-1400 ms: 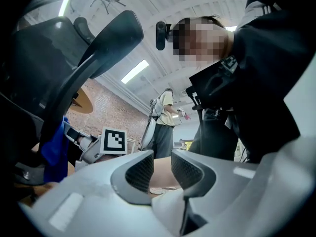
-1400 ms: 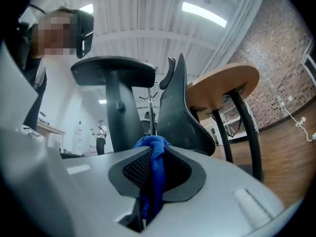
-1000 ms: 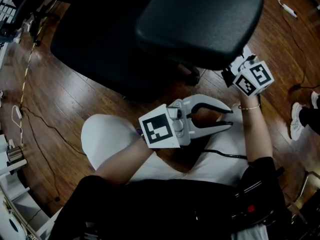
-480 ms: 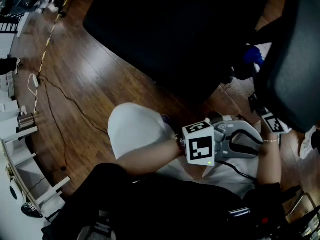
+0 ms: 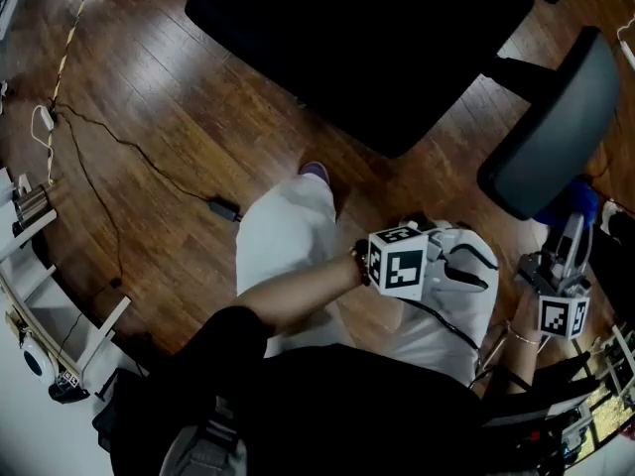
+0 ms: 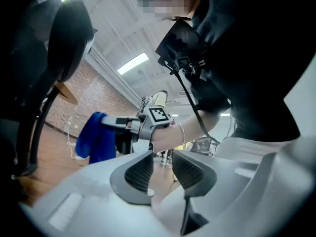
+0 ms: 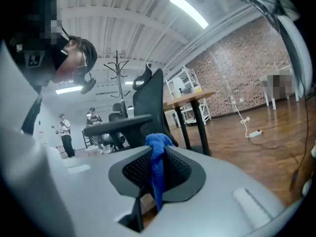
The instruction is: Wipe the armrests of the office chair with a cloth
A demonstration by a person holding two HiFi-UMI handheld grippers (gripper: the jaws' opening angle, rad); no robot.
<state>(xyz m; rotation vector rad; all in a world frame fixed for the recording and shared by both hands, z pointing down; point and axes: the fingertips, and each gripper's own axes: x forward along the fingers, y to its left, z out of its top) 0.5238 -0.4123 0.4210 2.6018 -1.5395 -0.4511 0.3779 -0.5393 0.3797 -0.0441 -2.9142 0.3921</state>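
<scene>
Pinched blue cloth (image 7: 157, 162) in right hand-held gripper (image 7: 157, 174) near armrest (image 7: 118, 125). Carried left hand-held gripper (image 6: 163, 169) empty, jaws apart, just opened wider.

Head view looks steeply down; gripper views look close along their fingers (image 6: 140, 172), sharing the two-o'clock chair (image 5: 552, 127).

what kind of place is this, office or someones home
Most likely an open-plan office or studio rather than a home. There is a long brick wall, a wooden floor, and an office chair beside a desk. Other people stand in the background.
</scene>
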